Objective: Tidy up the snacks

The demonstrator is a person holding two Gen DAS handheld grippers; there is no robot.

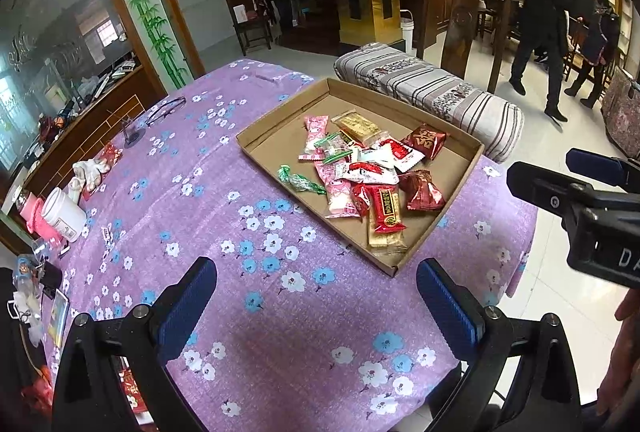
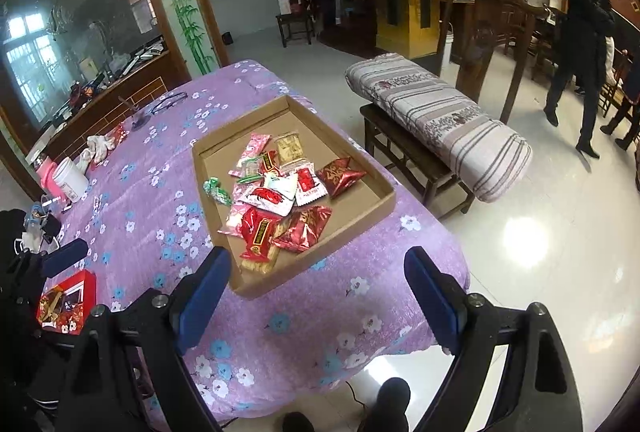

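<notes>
1. The left tool [image 1: 316, 296] hovers above the near part of the desk [image 1: 248, 312], its blue-padded fingers [image 1: 188, 306] spread wide apart with nothing between them.
2. The right tool [image 2: 316, 292] hangs over the near edge of the desk, fingers likewise wide apart and empty; in the left wrist view it shows at the right edge [image 1: 560, 171], just off the desk's side.
3. The desk is covered by a purple cloth with blue and white flowers.
4. A shallow cardboard tray [image 1: 448, 207] lies flat on the cloth, well ahead of both tools.
5. The snacks [image 1: 360, 171] sit in a loose heap inside the tray: pink packets, a green twisted candy [image 1: 300, 181] just beside the heap, a white packet with a red shrimp picture [image 2: 272, 195], two dark red pouches [image 2: 340, 173] and a red-labelled bar [image 2: 258, 238] on a beige packet at the near end.
6. The wrappers carry print that looks like Chinese characters, but it is too small to read.
7. A red box [image 2: 68, 302] lies at the desk's near left, apart from the tray.
8. A white jar [image 1: 64, 213] lies beside a pink item at the left edge.
9. A rolled striped blanket [image 2: 440, 119] rests on a wooden bench beyond the desk.
</notes>
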